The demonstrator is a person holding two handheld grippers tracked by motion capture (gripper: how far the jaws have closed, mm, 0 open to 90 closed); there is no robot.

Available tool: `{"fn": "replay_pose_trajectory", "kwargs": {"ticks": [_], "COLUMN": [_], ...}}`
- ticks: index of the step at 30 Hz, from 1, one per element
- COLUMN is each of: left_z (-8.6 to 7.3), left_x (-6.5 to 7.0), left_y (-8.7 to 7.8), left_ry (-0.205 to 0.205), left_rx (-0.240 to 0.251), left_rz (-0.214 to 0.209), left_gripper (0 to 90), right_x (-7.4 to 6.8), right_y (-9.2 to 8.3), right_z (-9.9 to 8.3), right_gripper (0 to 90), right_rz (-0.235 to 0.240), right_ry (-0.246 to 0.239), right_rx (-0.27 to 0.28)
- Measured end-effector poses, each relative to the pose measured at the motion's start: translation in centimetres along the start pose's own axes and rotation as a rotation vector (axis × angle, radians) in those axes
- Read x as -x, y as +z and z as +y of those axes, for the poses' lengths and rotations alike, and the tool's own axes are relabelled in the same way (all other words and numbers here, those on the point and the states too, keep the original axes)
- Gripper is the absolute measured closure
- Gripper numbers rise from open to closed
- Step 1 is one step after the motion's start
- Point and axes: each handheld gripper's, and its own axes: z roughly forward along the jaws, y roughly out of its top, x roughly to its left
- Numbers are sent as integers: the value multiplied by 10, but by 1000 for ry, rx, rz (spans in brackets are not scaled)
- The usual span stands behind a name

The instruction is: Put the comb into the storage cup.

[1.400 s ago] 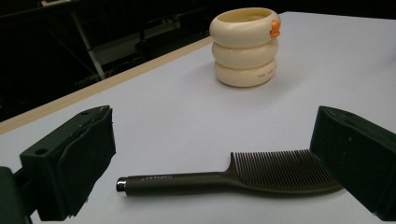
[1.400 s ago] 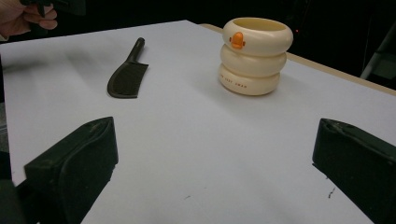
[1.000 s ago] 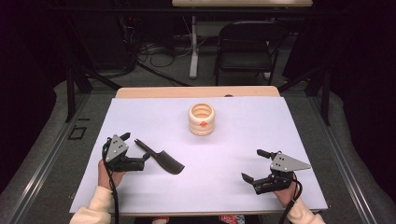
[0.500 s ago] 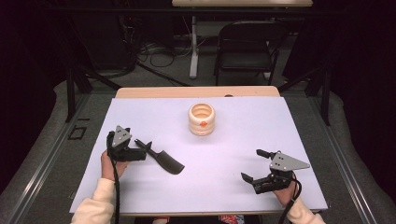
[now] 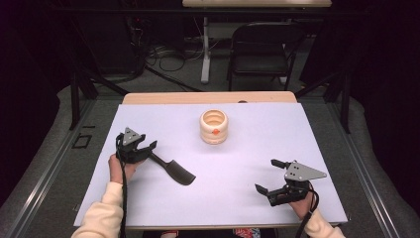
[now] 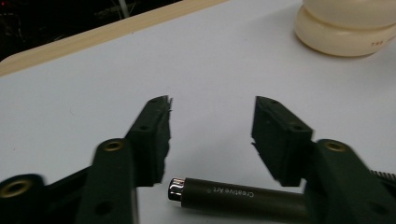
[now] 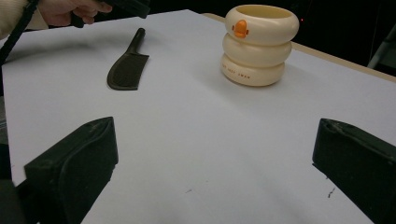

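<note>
Claws, two, both released: left claw [image 5: 148, 147] straddling one brush [image 5: 173, 170]; one cup [image 5: 214, 127].

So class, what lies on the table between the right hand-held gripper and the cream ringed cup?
Nothing: between the right hand-held gripper and the cream ringed cup, the white table is bare, as the high view shows.

The table [image 5: 148, 198] is pale lilac-white with a tan wooden far edge; the ribbed holder [image 5: 214, 127] is cream with an orange mark; the brush [image 5: 174, 170] is black.
</note>
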Motion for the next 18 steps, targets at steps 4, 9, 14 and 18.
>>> {"fn": "replay_pose_trajectory", "kwargs": {"ticks": [4, 9, 14, 18], "left_z": [-3, -4, -5, -5], "left_x": [-4, -8, -9, -11], "left_y": [5, 10, 14, 18], "left_ry": [-11, -17, -8, -15], "left_rx": [-30, -46, -74, -99], "left_rz": [6, 8, 14, 6], "left_gripper": [708, 882, 900, 900], "right_x": [0, 0, 0, 0], "right_y": [0, 0, 0, 1], "right_z": [0, 0, 0, 0], "right_gripper": [0, 0, 0, 0], "right_rz": [1, 2, 3, 3], "right_ry": [0, -1, 0, 2], "right_rx": [1, 2, -1, -3]}}
